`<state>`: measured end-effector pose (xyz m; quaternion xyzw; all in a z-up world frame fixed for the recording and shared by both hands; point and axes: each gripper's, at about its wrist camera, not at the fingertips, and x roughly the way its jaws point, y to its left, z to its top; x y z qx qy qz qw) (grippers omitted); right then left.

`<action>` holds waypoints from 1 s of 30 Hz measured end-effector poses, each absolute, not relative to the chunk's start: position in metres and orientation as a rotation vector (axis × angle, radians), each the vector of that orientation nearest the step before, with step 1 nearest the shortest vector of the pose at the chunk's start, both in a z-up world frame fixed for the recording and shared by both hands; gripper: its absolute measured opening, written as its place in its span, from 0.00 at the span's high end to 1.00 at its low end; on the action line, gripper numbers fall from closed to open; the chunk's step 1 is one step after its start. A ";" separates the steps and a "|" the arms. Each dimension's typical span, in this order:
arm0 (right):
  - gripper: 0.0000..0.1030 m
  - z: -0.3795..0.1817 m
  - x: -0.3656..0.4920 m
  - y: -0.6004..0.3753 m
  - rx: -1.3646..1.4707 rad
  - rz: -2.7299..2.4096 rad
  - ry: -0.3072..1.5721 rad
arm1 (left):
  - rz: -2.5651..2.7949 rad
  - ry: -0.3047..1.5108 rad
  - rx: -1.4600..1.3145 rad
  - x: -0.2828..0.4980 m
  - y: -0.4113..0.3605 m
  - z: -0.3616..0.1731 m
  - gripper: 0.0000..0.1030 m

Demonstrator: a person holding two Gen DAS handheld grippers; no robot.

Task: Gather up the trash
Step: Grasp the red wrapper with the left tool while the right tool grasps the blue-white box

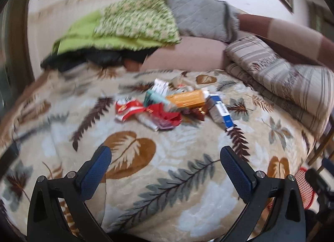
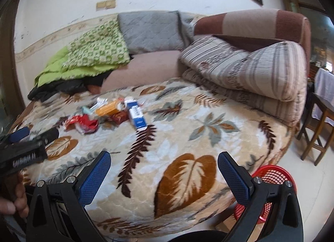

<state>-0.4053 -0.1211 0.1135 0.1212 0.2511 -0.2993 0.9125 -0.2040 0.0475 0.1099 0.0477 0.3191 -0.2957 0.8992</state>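
Observation:
A pile of trash lies on the leaf-patterned blanket (image 1: pixel 177 175): a red crumpled wrapper (image 1: pixel 133 109), an orange box (image 1: pixel 186 98), a blue and white box (image 1: pixel 220 110) and a teal packet (image 1: pixel 153 98). The same pile shows in the right wrist view, with the orange box (image 2: pixel 108 107) and the blue and white box (image 2: pixel 136 115). My left gripper (image 1: pixel 166 158) is open and empty, short of the pile. It also shows at the left of the right wrist view (image 2: pixel 34 134). My right gripper (image 2: pixel 163 163) is open and empty over the blanket's near part.
A red mesh basket (image 2: pixel 271 179) stands on the floor at the bed's near right corner, also in the left wrist view (image 1: pixel 303 187). Folded striped quilts (image 2: pixel 250 75) and green bedding (image 2: pixel 94 54) lie at the back. A wooden chair (image 2: pixel 317 129) stands at the right.

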 end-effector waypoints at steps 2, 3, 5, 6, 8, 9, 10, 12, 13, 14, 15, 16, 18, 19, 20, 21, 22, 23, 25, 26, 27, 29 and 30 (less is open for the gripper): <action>0.00 0.112 -0.396 -0.125 0.262 -0.581 0.537 | -0.615 0.710 0.059 -0.189 0.052 0.105 0.00; 0.00 0.110 -0.389 -0.129 0.267 -0.551 0.555 | -0.616 0.738 0.036 -0.180 0.056 0.102 0.00; 0.01 0.108 -0.377 -0.132 0.265 -0.518 0.572 | -0.611 0.794 -0.016 -0.164 0.062 0.096 0.02; 0.02 0.108 -0.369 -0.135 0.263 -0.497 0.584 | -0.602 0.826 -0.051 -0.155 0.068 0.093 0.12; 0.04 0.108 -0.357 -0.140 0.275 -0.457 0.596 | -0.584 0.884 -0.102 -0.139 0.077 0.085 0.30; 0.07 0.109 -0.350 -0.143 0.285 -0.435 0.604 | -0.574 0.914 -0.128 -0.130 0.083 0.080 0.32; 0.12 0.109 -0.340 -0.149 0.301 -0.411 0.612 | -0.566 0.935 -0.149 -0.124 0.087 0.076 0.32; 0.15 0.109 -0.321 -0.157 0.320 -0.370 0.638 | -0.567 0.996 -0.198 -0.111 0.093 0.066 0.32; 0.16 0.109 -0.315 -0.159 0.320 -0.361 0.644 | -0.565 1.013 -0.210 -0.107 0.095 0.063 0.32; 0.16 0.110 -0.304 -0.163 0.320 -0.356 0.645 | -0.560 1.026 -0.221 -0.104 0.097 0.060 0.32; 0.16 0.111 -0.293 -0.168 0.323 -0.349 0.646 | -0.552 1.033 -0.230 -0.100 0.098 0.058 0.33; 0.20 0.112 -0.286 -0.171 0.325 -0.341 0.646 | -0.549 1.035 -0.233 -0.098 0.098 0.057 0.37; 0.29 0.114 -0.265 -0.182 0.336 -0.334 0.644 | -0.554 1.028 -0.217 -0.093 0.090 0.059 0.39; 0.29 0.113 -0.253 -0.190 0.346 -0.331 0.649 | -0.560 1.021 -0.201 -0.092 0.084 0.061 0.39; 0.29 0.110 -0.238 -0.199 0.361 -0.321 0.669 | -0.565 1.010 -0.182 -0.090 0.078 0.063 0.39; 0.29 0.104 -0.219 -0.208 0.368 -0.314 0.710 | -0.567 0.993 -0.160 -0.089 0.070 0.066 0.39; 0.29 0.099 -0.206 -0.212 0.360 -0.315 0.739 | -0.568 0.986 -0.143 -0.087 0.062 0.068 0.39; 0.29 0.094 -0.197 -0.217 0.349 -0.328 0.750 | -0.576 0.988 -0.141 -0.085 0.055 0.068 0.39; 0.29 0.079 -0.177 -0.226 0.320 -0.373 0.778 | -0.593 1.006 -0.162 -0.078 0.041 0.066 0.43; 0.29 0.071 -0.168 -0.230 0.312 -0.380 0.793 | -0.594 1.021 -0.169 -0.073 0.035 0.064 0.44; 0.29 0.066 -0.164 -0.231 0.306 -0.389 0.797 | -0.595 1.036 -0.180 -0.069 0.028 0.062 0.44; 0.29 0.053 -0.151 -0.233 0.264 -0.420 0.809 | -0.582 1.041 -0.178 -0.063 0.016 0.059 0.44; 0.29 0.048 -0.146 -0.235 0.237 -0.441 0.817 | -0.576 1.042 -0.169 -0.060 0.010 0.058 0.44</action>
